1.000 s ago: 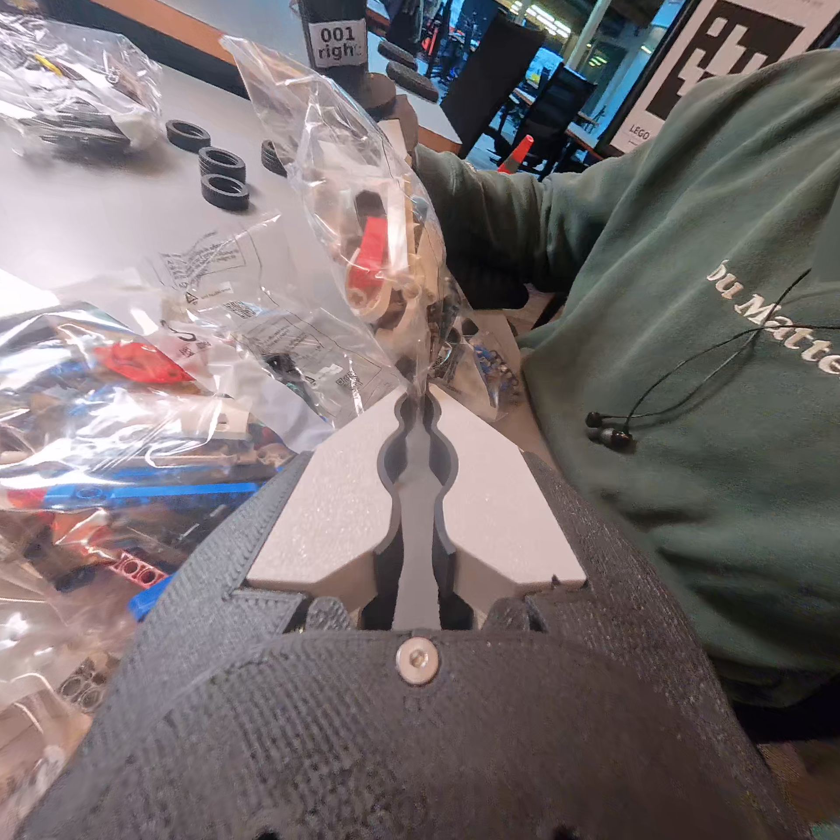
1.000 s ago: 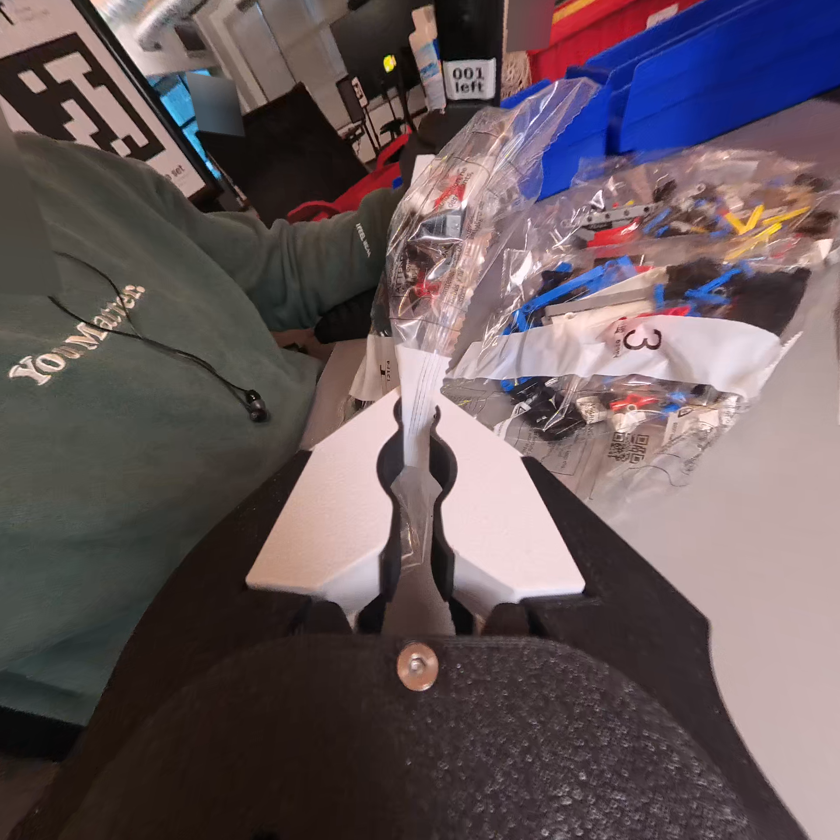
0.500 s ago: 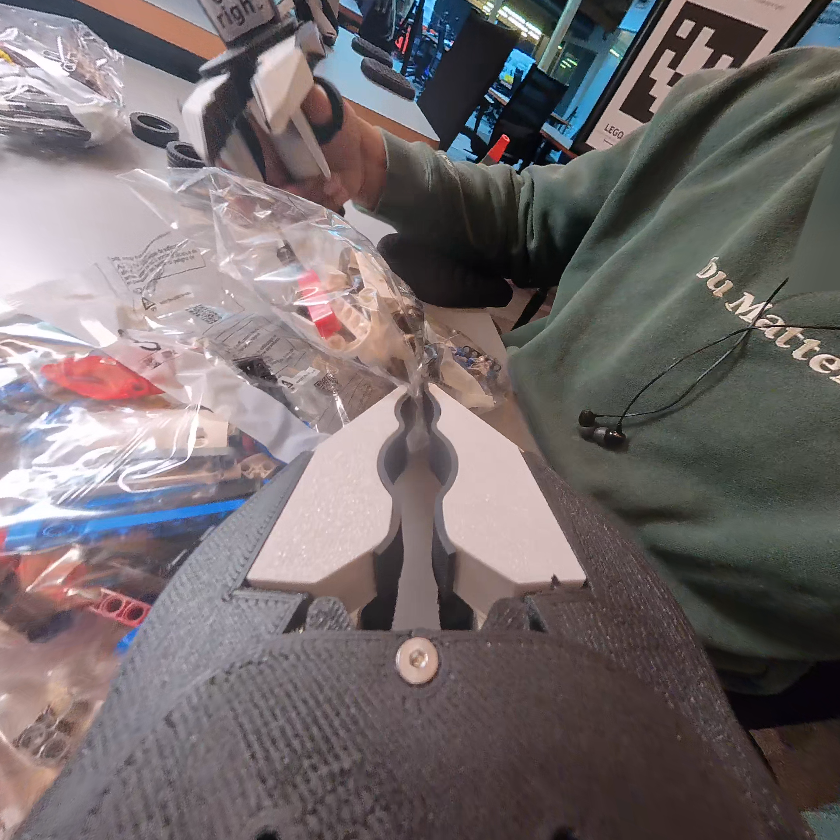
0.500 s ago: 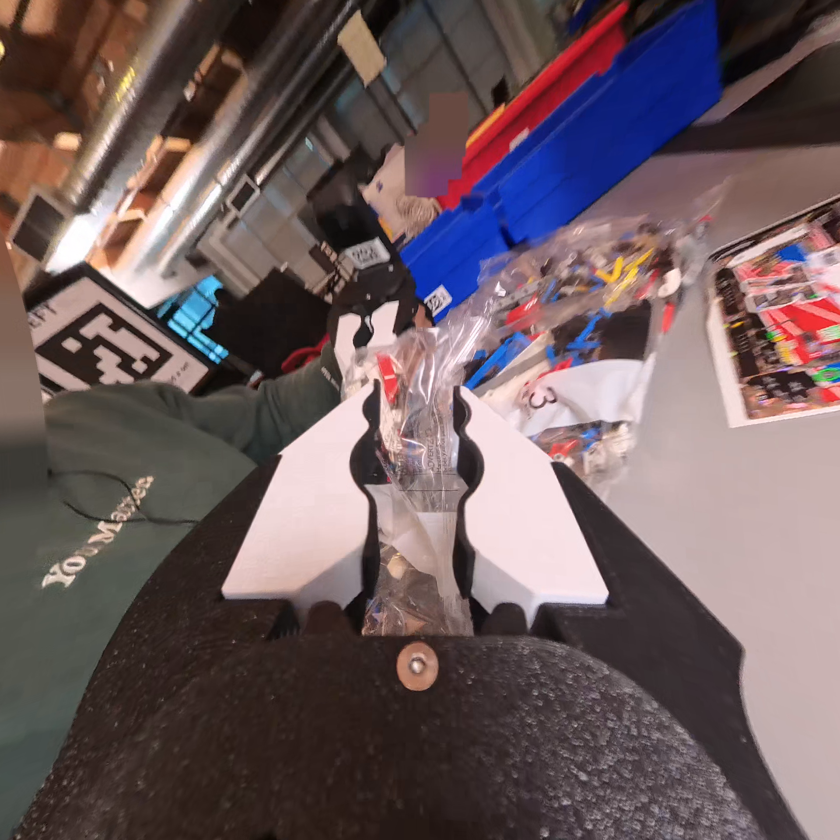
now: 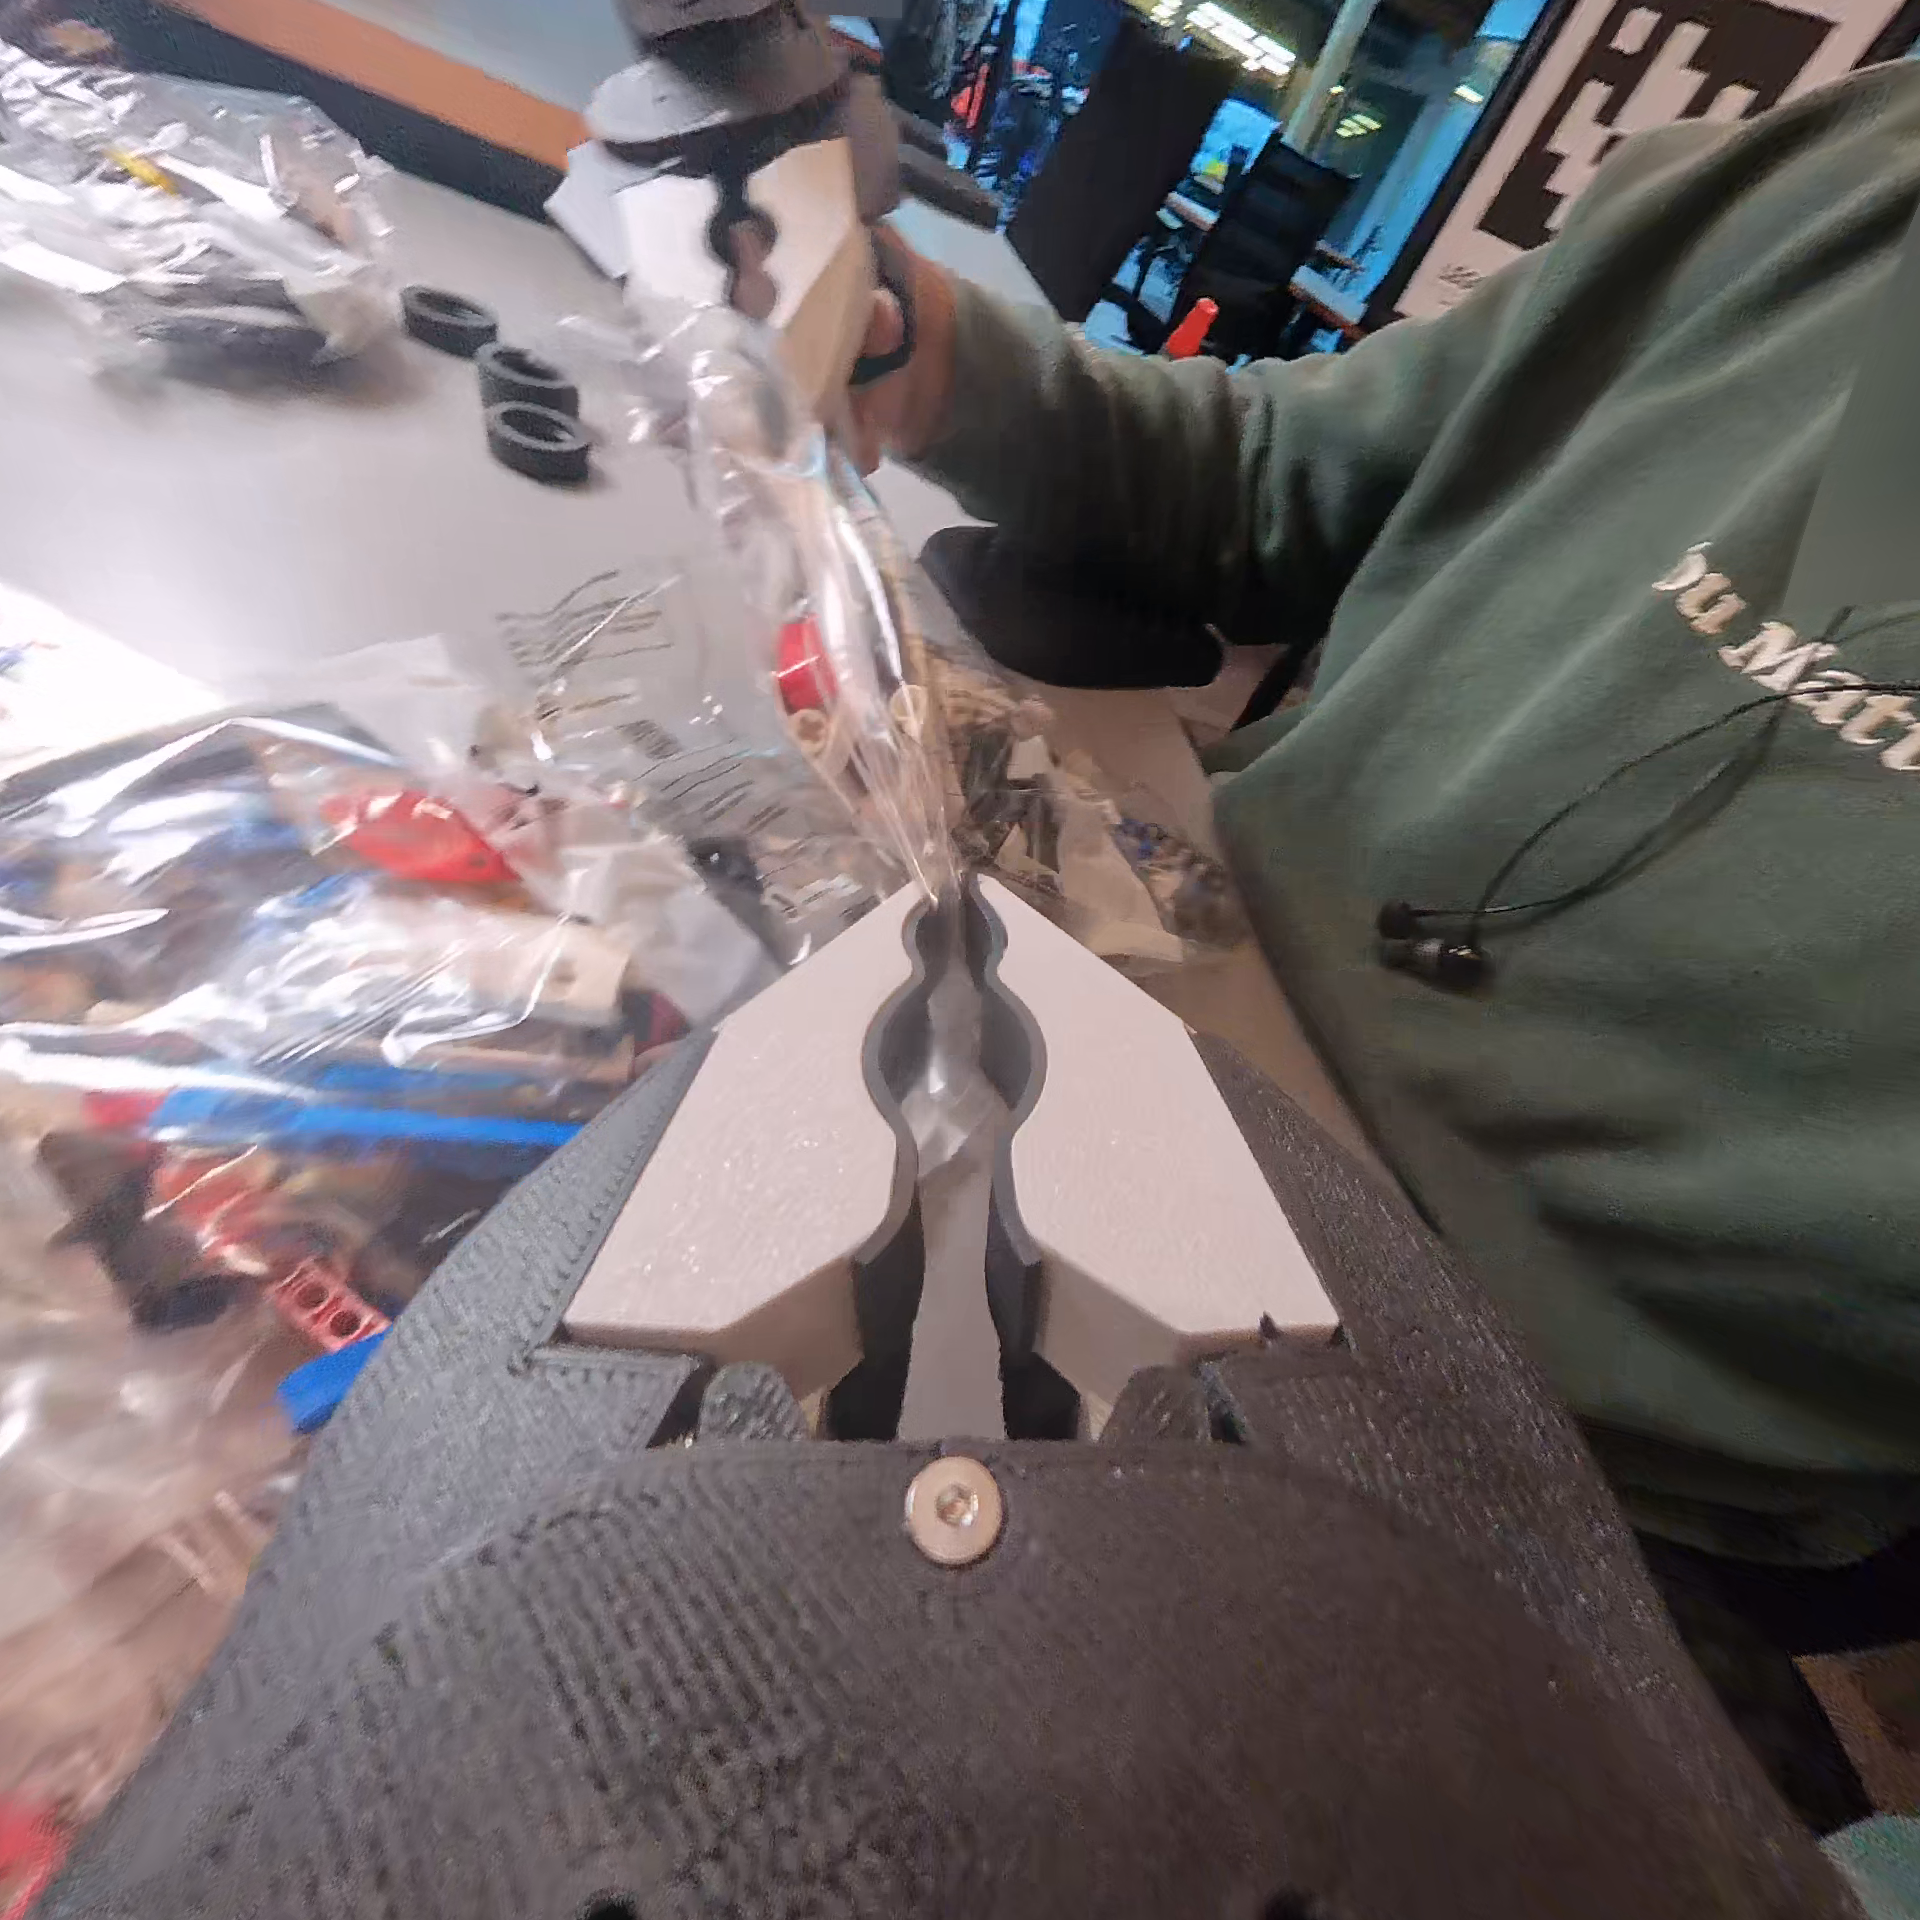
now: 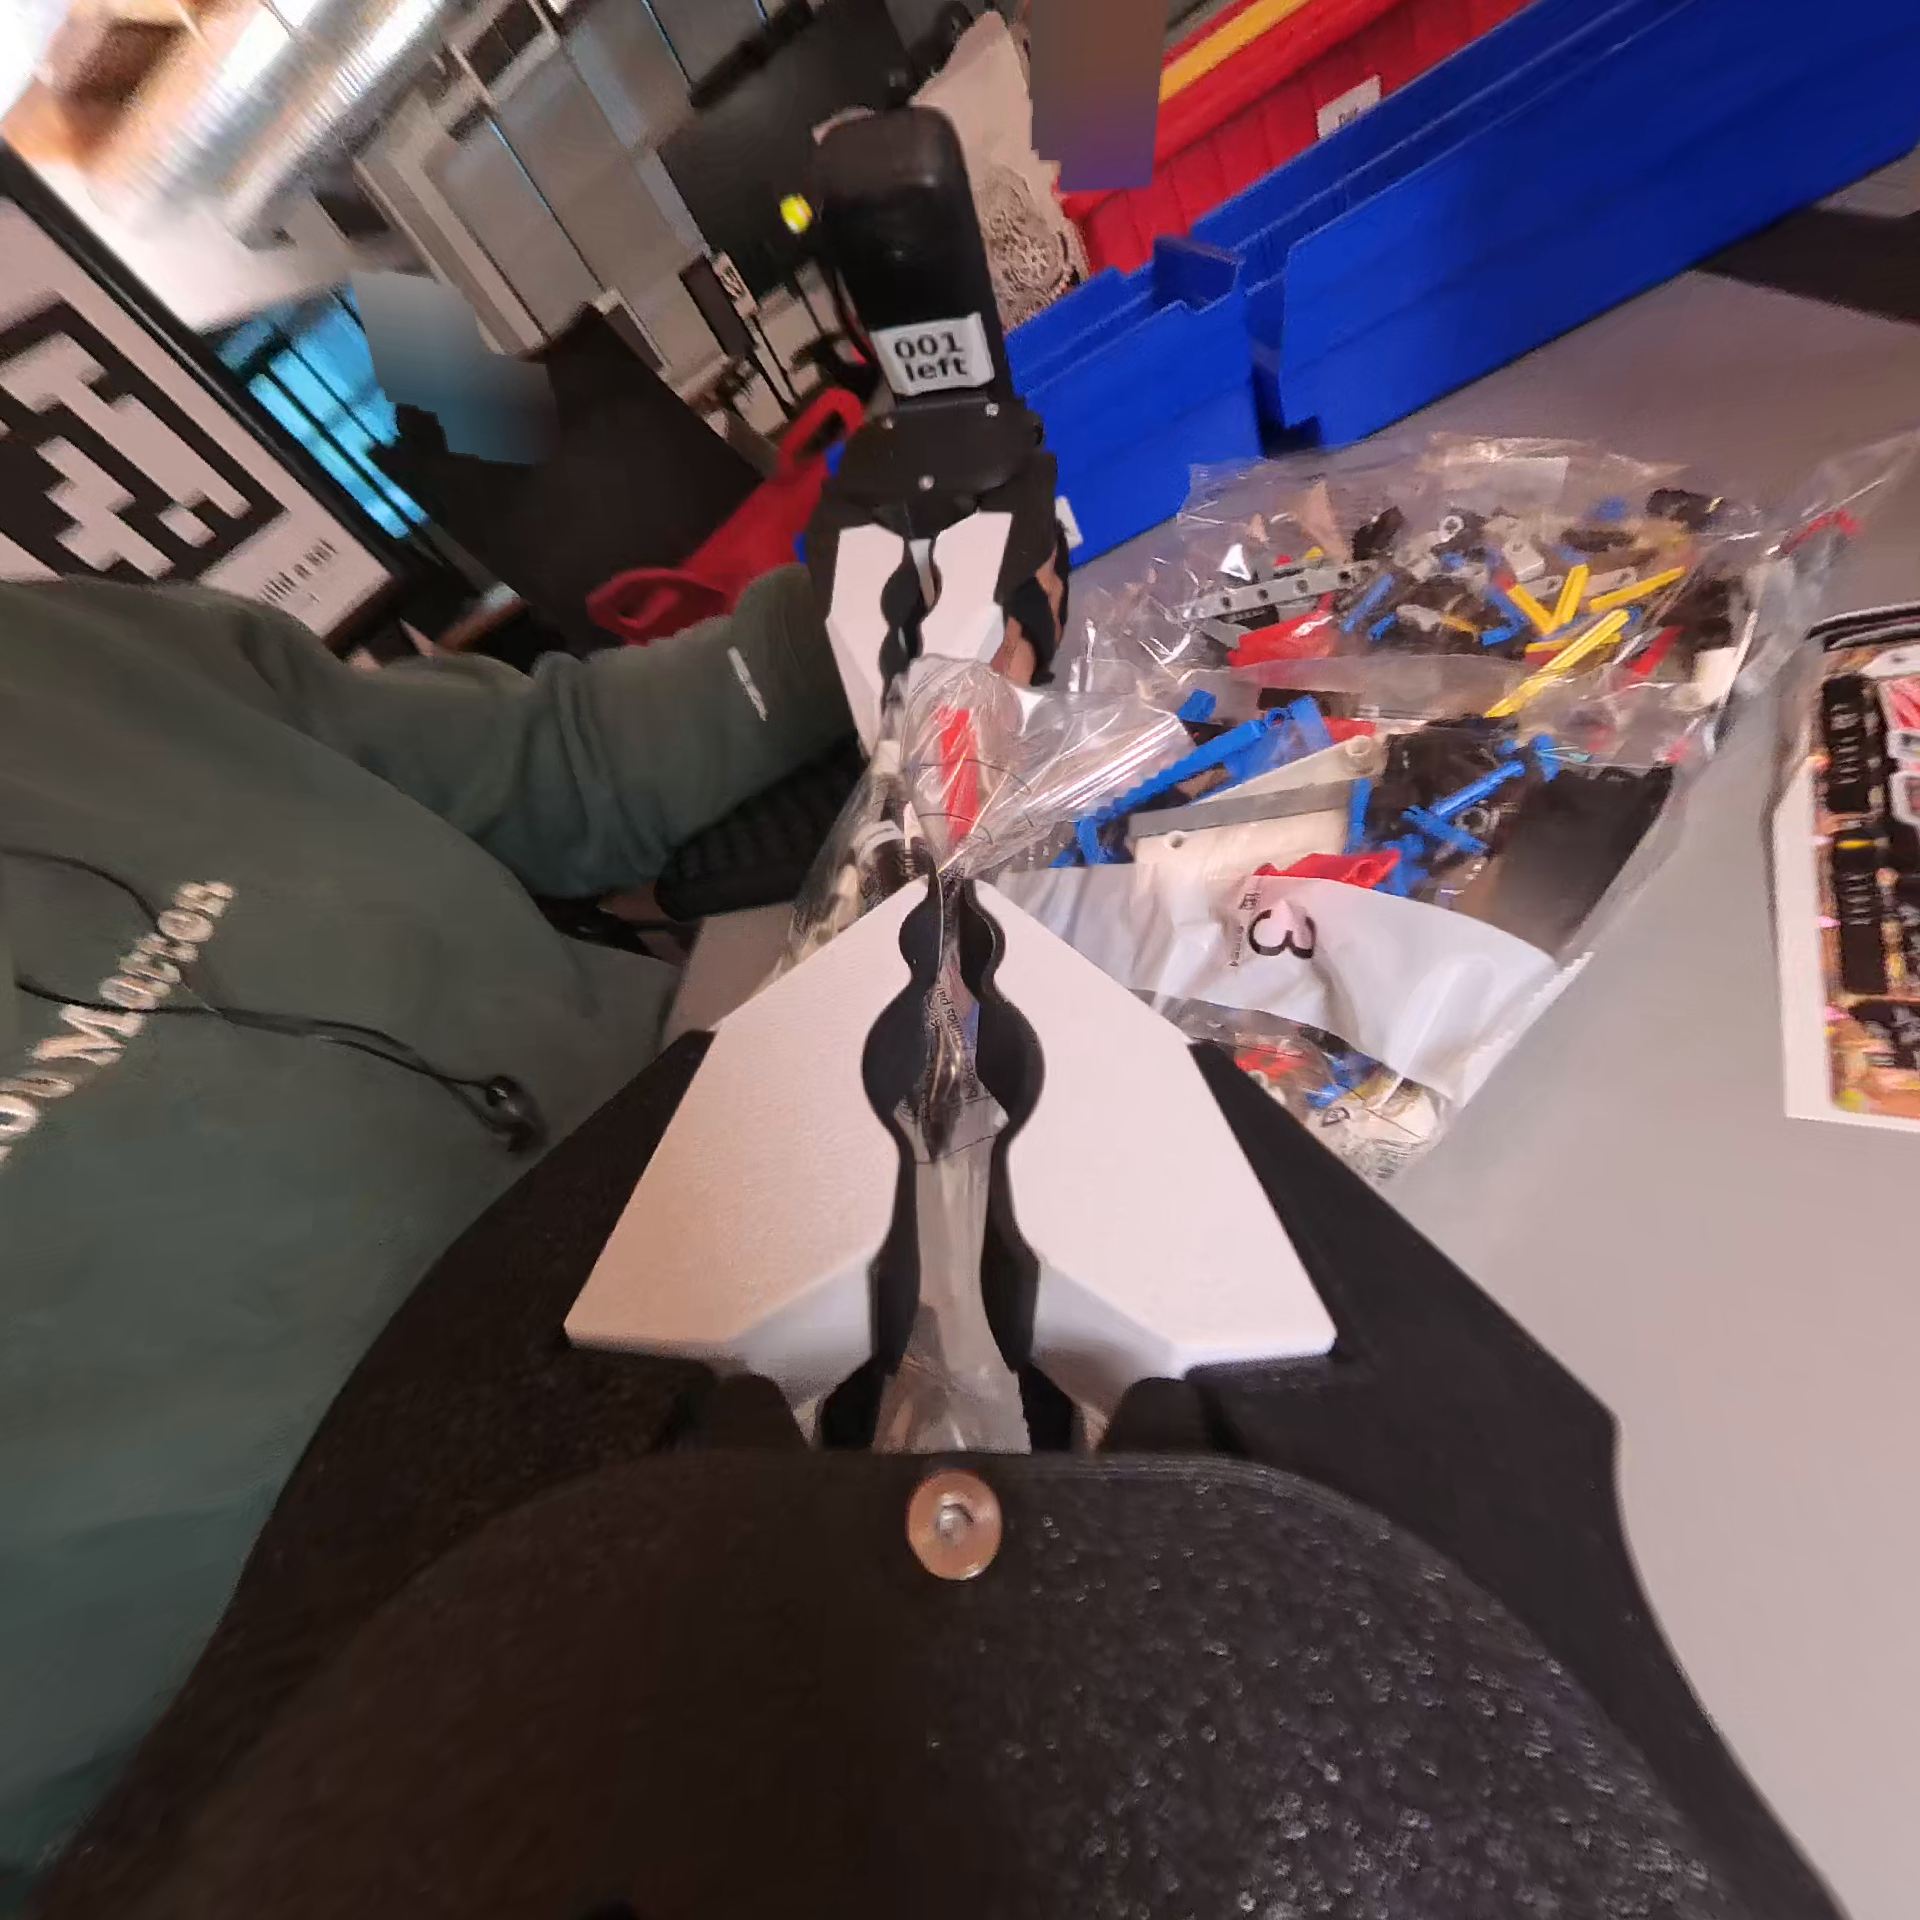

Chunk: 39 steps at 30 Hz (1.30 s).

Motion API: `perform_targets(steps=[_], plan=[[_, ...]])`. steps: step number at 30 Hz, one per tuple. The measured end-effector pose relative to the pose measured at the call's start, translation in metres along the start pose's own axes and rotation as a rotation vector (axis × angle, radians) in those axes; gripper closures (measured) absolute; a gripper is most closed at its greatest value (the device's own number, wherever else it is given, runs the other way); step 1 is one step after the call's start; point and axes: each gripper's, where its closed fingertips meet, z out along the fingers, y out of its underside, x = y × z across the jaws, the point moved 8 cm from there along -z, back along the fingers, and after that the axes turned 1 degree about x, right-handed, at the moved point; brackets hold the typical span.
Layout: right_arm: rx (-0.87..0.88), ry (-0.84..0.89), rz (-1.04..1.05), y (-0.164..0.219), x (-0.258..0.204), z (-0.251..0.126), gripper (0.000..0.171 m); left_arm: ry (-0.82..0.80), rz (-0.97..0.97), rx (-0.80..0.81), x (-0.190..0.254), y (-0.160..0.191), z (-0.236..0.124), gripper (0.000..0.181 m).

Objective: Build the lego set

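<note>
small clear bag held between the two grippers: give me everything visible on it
The small clear bag is thin, crinkly transparent plastic with dark print, holding a few loose pieces: a red one, some tan and some dark. It hangs stretched taut in the air between the left gripper and the right gripper, each shut on one edge, above the pile of larger parts bags on the grey table. No tear or opening is visible.

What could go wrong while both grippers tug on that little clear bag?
1. The small bag is stretched between the left gripper and right gripper, both shut on thin plastic. It may tear suddenly and scatter pieces over the table.
2. The plastic could slip from either set of jaws.
3. Spilled pieces might mix with the bigger bag alongside.
</note>
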Motion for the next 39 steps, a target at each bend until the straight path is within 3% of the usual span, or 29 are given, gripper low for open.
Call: perform_targets(steps=[6,10,14,16,18,21,24,28,30,32,36,39], plan=[[-0.018,0.019,-0.054,-0.002,-0.015,-0.011,0.171,-0.126,0.021,0.043,-0.01,-0.009,-0.001,0.177],[-0.066,-0.001,-0.184,-0.008,-0.049,-0.029,0.171,-0.187,0.044,0.127,-0.001,-0.019,-0.018,0.146],[-0.024,0.08,-0.222,-0.019,-0.065,-0.075,0.171,-0.477,-0.005,0.164,-0.017,-0.016,-0.057,0.142],[0.027,0.145,-0.222,-0.025,-0.068,-0.104,0.171,-0.636,-0.051,0.125,-0.027,-0.009,-0.074,0.147],[0.077,0.235,-0.196,-0.029,-0.065,-0.132,0.171,-0.741,-0.12,0.015,-0.034,0.002,-0.083,0.14],[0.093,0.478,-0.104,-0.024,-0.033,-0.163,0.171,-0.736,-0.216,-0.138,-0.037,0.019,-0.08,0.128],[0.081,0.674,0.017,-0.004,0.013,-0.178,0.171,-0.703,-0.278,-0.158,-0.036,0.023,-0.077,0.124],[0.024,0.826,0.063,0.018,0.05,-0.178,0.164,-0.768,-0.306,-0.257,-0.024,0.025,-0.079,0.127],[-0.01,0.881,0.045,0.018,0.054,-0.178,0.14,-0.773,-0.308,-0.289,-0.017,0.028,-0.076,0.131],[0.007,0.915,-0.007,0.007,0.047,-0.178,0.129,-0.775,-0.337,-0.254,-0.016,0.031,-0.076,0.136],[-0.002,0.962,-0.179,-0.021,0.018,-0.163,0.125,-0.785,-0.397,-0.168,-0.018,0.033,-0.079,0.139],[-0.072,0.853,-0.276,-0.031,-0.007,-0.125,0.127,-0.833,-0.38,-0.162,-0.017,0.031,-0.077,0.139]])
